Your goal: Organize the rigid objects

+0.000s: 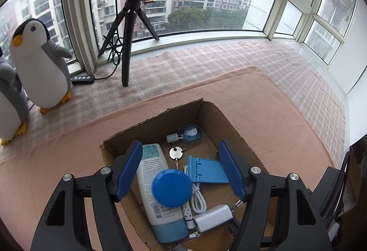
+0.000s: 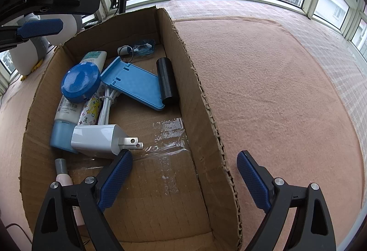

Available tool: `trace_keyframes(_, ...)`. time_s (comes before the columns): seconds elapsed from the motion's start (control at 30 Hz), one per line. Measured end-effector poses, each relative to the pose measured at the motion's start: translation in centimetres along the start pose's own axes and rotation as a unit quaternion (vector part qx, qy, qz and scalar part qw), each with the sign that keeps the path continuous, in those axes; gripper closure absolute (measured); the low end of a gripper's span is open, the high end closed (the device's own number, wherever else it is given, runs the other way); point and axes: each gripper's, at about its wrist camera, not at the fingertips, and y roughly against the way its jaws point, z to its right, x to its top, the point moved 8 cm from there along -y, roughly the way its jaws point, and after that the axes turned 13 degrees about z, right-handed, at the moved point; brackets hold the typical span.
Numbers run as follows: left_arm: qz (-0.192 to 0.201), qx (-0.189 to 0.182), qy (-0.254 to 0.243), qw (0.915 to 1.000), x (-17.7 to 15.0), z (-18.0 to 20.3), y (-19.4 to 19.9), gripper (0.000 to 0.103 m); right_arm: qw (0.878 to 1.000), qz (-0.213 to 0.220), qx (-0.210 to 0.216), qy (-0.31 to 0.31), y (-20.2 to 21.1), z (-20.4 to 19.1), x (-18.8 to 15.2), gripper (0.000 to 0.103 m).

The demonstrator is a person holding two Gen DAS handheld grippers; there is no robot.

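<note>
cardboard box [image 2: 195, 81] holding lotion tube [image 2: 68, 111], blue phone stand [image 2: 135, 85], white charger [image 2: 96, 138]; black cylinder [image 2: 166, 80]

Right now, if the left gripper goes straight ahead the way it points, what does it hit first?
Most likely the round blue lid lying on the lotion tube in the cardboard box; the open left gripper frames it, though depth is unclear.

box [image 2: 201, 95] on mat [image 2: 275, 90] | round tin [image 2: 80, 81] atop tube [image 2: 66, 111] — charger [image 2: 96, 138] nearer | stand [image 2: 135, 85] — right of tin
</note>
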Motion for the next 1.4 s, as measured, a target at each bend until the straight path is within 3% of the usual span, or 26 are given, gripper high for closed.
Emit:
trace_keyframes(0.6,-0.005,-0.008,0.003,1.0,-0.6,-0.4,1.8,0.033,1.0,-0.003,-0.003,0.002,0.0,0.0,0.0,0.013)
trace_keyframes(1.4,0.018,0.017,0.035,0.9991,-2.3,-4.8,8.8,0.025,0.999,0.023,-0.026,0.034,3.0,-0.5,2.0,0.013)
